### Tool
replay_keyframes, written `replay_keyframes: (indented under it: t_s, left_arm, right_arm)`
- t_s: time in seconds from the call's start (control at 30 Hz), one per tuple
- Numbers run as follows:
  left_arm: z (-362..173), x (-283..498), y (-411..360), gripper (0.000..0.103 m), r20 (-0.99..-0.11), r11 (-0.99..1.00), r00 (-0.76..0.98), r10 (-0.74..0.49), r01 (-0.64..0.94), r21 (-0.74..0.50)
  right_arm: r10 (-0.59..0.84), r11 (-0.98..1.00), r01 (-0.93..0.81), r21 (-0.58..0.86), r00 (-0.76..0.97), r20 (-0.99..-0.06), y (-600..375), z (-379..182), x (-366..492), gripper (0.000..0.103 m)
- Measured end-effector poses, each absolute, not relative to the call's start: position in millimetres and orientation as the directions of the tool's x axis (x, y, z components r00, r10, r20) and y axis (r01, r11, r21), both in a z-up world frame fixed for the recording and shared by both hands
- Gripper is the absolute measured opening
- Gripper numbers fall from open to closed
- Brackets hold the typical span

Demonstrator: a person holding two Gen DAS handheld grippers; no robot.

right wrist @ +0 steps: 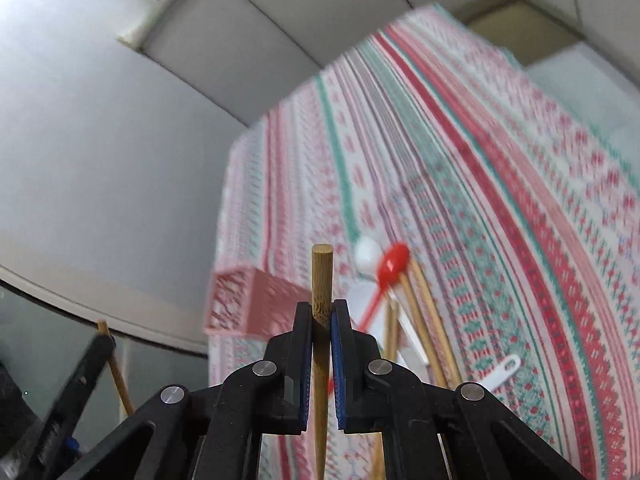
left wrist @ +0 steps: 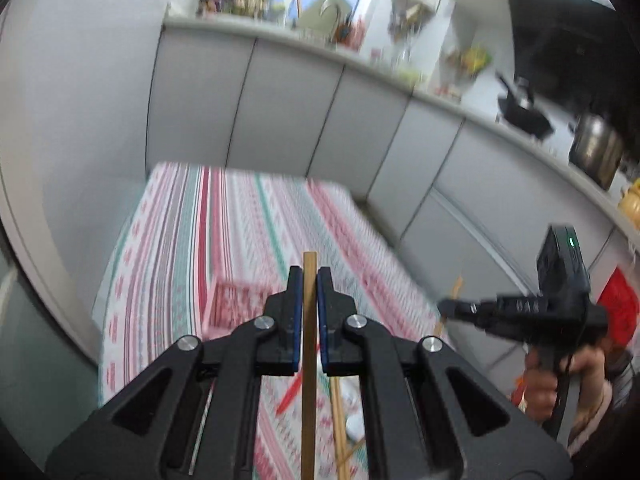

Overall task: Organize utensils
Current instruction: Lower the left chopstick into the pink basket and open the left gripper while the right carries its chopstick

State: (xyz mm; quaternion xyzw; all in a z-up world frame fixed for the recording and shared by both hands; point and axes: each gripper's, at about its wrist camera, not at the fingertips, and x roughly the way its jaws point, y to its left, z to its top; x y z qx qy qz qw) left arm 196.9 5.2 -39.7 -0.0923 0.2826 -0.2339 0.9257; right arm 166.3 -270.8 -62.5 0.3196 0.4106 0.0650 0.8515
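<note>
Both pairs of jaws are clamped, each on one wooden stick. Left gripper [left wrist: 309,280]: blue pads pressed against a squared chopstick [left wrist: 309,360] that runs straight up between them, its blunt end standing a little past the fingertips, its lower length dropping out of the bottom of the view. Right gripper [right wrist: 321,312]: pads closed on a round chopstick [right wrist: 321,280], flat-cut end above the fingertips, tapering shaft passing down between the linkage arms. Both grippers are held above a table covered in a striped cloth [right wrist: 500,180] of red, pink and green bands. On the cloth, in the right wrist view: a pink openwork basket [right wrist: 240,300] near the table's left edge, beside it a red spoon [right wrist: 394,264] lying partly over a white spoon [right wrist: 368,254], more loose chopsticks [right wrist: 424,316] just right of the red spoon, and another white utensil [right wrist: 504,372] nearer the camera. Left wrist view shows the right gripper [left wrist: 446,305] from the side at right, gripped by a hand [left wrist: 544,380], with its stick blurred. Behind the table: grey cabinet fronts [left wrist: 288,100], a cluttered counter, a dark pan [left wrist: 524,114]. Much of the scene is motion-blurred.
</note>
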Motion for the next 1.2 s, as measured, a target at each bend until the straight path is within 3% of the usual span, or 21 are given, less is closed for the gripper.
replay_keyframes:
  t_s: [0.37, 0.63, 1.0, 1.2]
  left_arm:
    - [-10.3, 233.2, 8.3, 0.008, -0.205, 0.912, 0.905, -0.373, 0.317, -0.261]
    - [-12.1, 262.9, 17.5, 0.008, -0.082, 0.928, 0.964, -0.254, 0.218, -0.302]
    - [-42.6, 301.0, 1.1, 0.008, -0.083, 0.948, 0.977, -0.198, 0.169, -0.270]
    - [-59.7, 320.2, -2.3, 0.008, -0.192, 0.955, 0.960, -0.203, 0.151, -0.256]
  right_arm:
    - [0.304, 0.838, 0.077, 0.540, 0.755, -0.580, -245.8, -4.9, 178.9, 0.007]
    - [0.322, 0.822, 0.070, 0.566, 0.762, -0.562, -251.0, -16.9, 193.5, 0.007]
    - [0.325, 0.817, 0.071, 0.573, 0.763, -0.559, -256.1, -23.0, 203.3, 0.007]
    - [0.328, 0.815, 0.075, 0.575, 0.758, -0.564, -256.7, -27.3, 206.3, 0.007]
